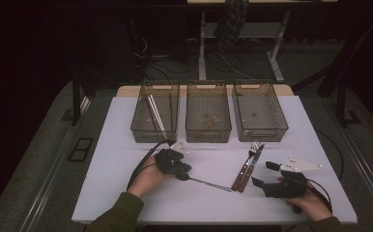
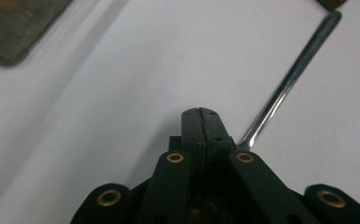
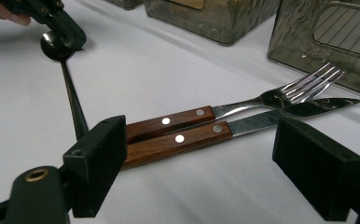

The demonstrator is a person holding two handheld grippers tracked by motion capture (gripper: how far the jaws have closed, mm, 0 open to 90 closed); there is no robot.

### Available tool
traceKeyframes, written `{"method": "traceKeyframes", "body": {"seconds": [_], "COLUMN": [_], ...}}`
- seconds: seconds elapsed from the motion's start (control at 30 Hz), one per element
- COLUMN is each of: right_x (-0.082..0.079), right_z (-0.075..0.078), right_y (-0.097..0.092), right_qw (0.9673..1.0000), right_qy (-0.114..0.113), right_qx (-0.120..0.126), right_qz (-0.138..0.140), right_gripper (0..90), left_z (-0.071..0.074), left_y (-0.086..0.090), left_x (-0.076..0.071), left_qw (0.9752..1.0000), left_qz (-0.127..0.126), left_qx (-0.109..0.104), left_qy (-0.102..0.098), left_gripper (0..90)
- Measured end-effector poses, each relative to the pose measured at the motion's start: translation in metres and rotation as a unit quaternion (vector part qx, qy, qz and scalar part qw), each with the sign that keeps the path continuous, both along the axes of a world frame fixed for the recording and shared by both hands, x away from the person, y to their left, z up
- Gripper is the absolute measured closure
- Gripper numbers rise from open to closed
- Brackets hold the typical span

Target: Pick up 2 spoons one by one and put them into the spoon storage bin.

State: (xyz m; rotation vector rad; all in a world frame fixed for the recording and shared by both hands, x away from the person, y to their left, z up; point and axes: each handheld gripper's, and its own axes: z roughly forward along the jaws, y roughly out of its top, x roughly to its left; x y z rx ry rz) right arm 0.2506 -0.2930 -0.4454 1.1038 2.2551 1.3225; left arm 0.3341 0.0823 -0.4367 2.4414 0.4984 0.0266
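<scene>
We see the left gripper (image 1: 180,175) pinching the dark metal spoon (image 1: 208,183) by its bowl, frame centre; it may slip or knock the wooden-handled fork (image 1: 246,164). Right gripper (image 1: 263,175) spread.

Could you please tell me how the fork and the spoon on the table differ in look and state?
The fork has a wooden riveted handle, while the spoon is all metal with a thin stem. The fork lies untouched beside the knife, whereas the spoon's bowl end sits at the shut left gripper, which appears to be gripping it. Both lie on the white table, and the spoon's handle tip reaches the wooden handles.
</scene>
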Motion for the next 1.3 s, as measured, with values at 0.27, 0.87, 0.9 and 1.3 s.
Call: {"method": "traceKeyframes", "body": {"seconds": [0.27,0.87,0.9,1.3], "right_x": [0.0,-0.001,-0.001,-0.001], "right_z": [0.0,0.0,0.0,0.0], "right_y": [0.0,0.001,0.001,0.001], "right_qw": [1.0,1.0,1.0,1.0], "right_qy": [-0.001,-0.001,-0.002,-0.002], "right_qx": [0.0,-0.005,-0.005,-0.006], "right_qz": [0.0,0.0,0.0,0.0], "right_gripper": [17.5,17.5,17.5,17.5], "left_z": [0.001,0.002,0.001,-0.003], "left_y": [0.005,0.034,0.032,0.026], "left_x": [-0.012,-0.025,-0.026,-0.033], "left_qw": [0.9999,0.9972,0.9976,0.9993], "left_qz": [-0.001,0.054,0.052,0.032], "left_qx": [-0.009,-0.051,-0.046,-0.014], "left_qy": [-0.004,0.005,0.005,-0.016], "left_gripper": [88.5,50.6,50.7,51.1]}}
